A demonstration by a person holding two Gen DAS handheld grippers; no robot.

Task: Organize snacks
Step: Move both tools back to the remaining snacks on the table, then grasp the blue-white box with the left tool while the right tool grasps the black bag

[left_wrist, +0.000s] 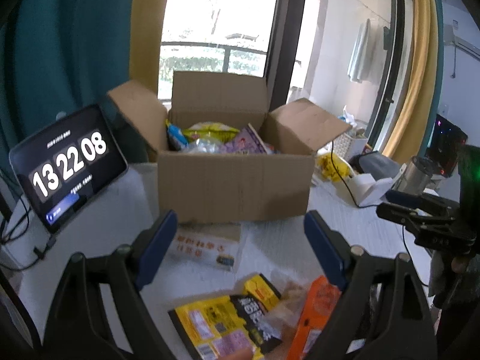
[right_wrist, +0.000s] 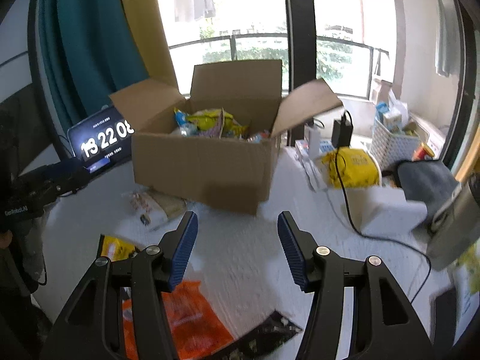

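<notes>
Left wrist view: both the left hand-held gripper [left_wrist: 240,249] and right hand-held gripper [right_wrist: 237,249] gape empty; next likely grasping the yellow snack packet [left_wrist: 222,321] for the cardboard box [left_wrist: 234,186].

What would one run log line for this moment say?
left gripper: open, empty | right gripper: open, empty | cardboard box: flaps open, snacks inside | orange packet, yellow packet: on table

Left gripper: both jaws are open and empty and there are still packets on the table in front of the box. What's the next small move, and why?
Probably lower the left gripper onto the yellow and black snack packet lying just below its open jaws. It holds nothing, the packet is the nearest loose item, and the open cardboard box right behind it already holds snacks. The right gripper is empty too, with the orange packet under it.
</notes>
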